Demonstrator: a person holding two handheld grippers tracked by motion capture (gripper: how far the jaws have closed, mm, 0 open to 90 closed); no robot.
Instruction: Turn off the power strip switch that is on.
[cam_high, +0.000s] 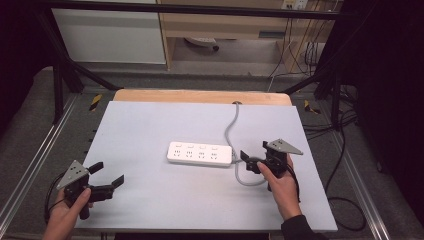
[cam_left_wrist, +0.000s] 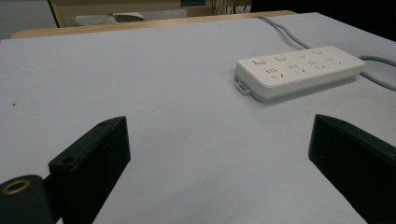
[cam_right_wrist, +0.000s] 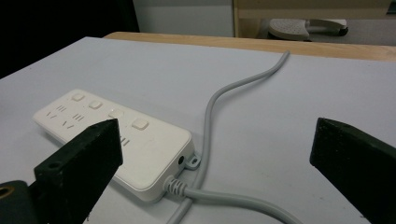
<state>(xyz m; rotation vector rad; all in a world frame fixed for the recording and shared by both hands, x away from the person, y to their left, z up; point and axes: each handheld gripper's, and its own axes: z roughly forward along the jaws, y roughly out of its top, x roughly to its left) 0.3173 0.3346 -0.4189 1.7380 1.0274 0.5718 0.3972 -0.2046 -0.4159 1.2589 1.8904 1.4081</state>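
1. I am looking down on a pale grey rectangular table top (cam_high: 150, 125) with a light wooden edge (cam_high: 200, 96) showing along its far side.
2. A white plastic four-outlet power strip (cam_high: 200, 153) is lying flat near the middle of the table, slightly to the right, long side across the view, with four small square switch buttons in a row along its far edge.
3. Its grey round cable (cam_high: 230, 125) is leaving the strip's right end, looping toward the near side and then running back past that end to the far edge of the table.
4. The person's left hand (cam_high: 62, 215) is holding the left gripper (cam_high: 107, 175) at the near left corner of the table, well apart from the strip, with a grey three-cornered plate on top.
5. Its black jaws are standing wide apart with nothing between them; in the left gripper view I am seeing bare table between them and the strip (cam_left_wrist: 299, 70) farther off to the upper right.
6. The person's right hand (cam_high: 281, 186) is holding the right gripper (cam_high: 253, 150) just beside the strip's right end, over the cable loop.
7. Its jaws are also spread wide and holding nothing; in the right gripper view the strip's cable end (cam_right_wrist: 116, 135) and the cable (cam_right_wrist: 219, 107) are lying between and beyond them.
8. I cannot tell whether the right gripper is touching the cable.
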